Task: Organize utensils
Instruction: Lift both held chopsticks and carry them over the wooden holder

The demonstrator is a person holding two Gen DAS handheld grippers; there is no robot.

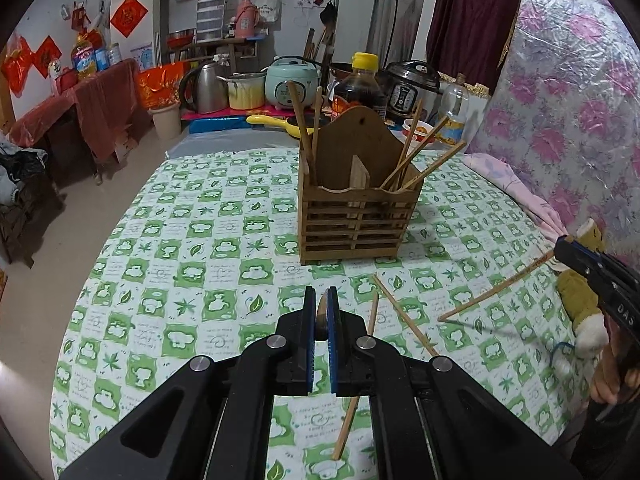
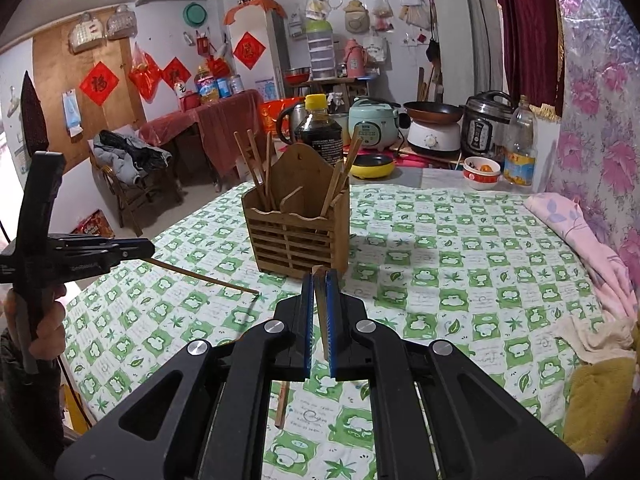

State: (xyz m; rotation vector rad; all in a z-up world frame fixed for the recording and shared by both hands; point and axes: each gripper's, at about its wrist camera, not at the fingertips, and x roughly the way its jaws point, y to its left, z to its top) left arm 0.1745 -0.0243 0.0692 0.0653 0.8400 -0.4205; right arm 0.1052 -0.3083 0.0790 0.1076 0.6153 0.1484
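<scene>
**Both claws carry a chopstick toward the wooden holder**

The left claw is clamped on a chopstick; the stick passes between the blue pads and its long end hangs down below the claw, above the green checked cloth. The right claw is also closed on a chopstick, held near the upper end, so that the rest points down under it. I think each stick is gripped near one end so that the free end can go first into the holder.

The wooden holder stands ahead of both claws, a little beyond them on the cloth. It has a high back board and a divider in the middle. Some chopsticks already lean in the left compartment and some in the right one, so the sticks seem to be sorted on two sides.

Two loose chopsticks lie on the cloth just beside the left claw, on its right, still to be collected.

The room for moving looks good: the cloth between the claws and the holder is free. Behind the holder stand a dark bottle and cookers, and the leaning sticks spread outward, so it seems safest to come from above and in front. On the right, the flowered wall covering is near.
</scene>
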